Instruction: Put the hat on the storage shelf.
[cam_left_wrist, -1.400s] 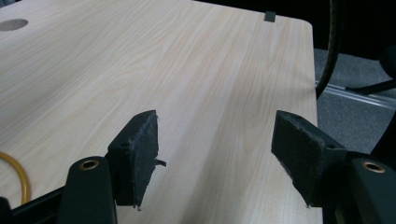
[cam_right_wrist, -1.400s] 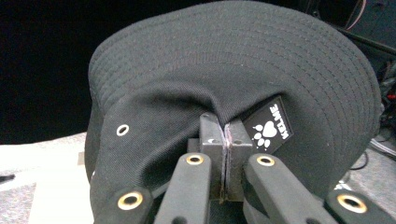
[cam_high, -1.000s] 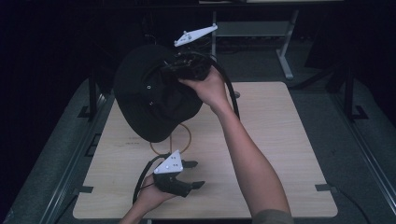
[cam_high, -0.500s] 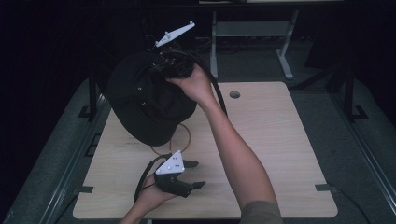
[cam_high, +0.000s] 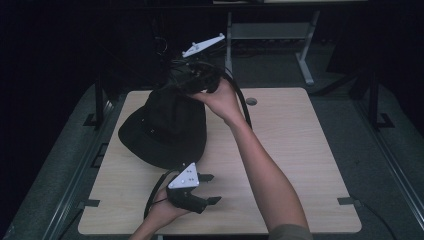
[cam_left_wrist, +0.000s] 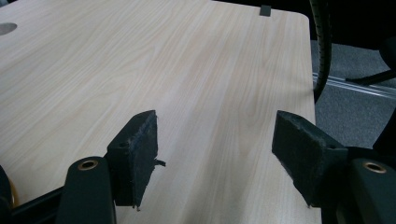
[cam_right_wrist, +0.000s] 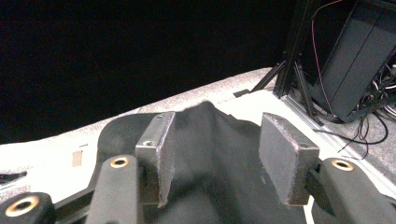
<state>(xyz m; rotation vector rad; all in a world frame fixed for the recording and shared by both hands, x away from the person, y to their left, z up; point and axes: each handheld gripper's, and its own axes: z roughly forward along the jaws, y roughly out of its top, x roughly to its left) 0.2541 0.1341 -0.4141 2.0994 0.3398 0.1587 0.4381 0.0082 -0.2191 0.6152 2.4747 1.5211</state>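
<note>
The right gripper (cam_high: 192, 82) has just been opening; its jaws stand apart with a raised fold of the black brimmed hat (cam_high: 167, 130) between them, pads off the cloth. The right forearm reaches diagonally across the wooden table (cam_high: 300, 150), wrist bent down. The hat rests brim-down at far left. The left gripper (cam_high: 210, 189) lies spread and empty near the front edge.
</note>
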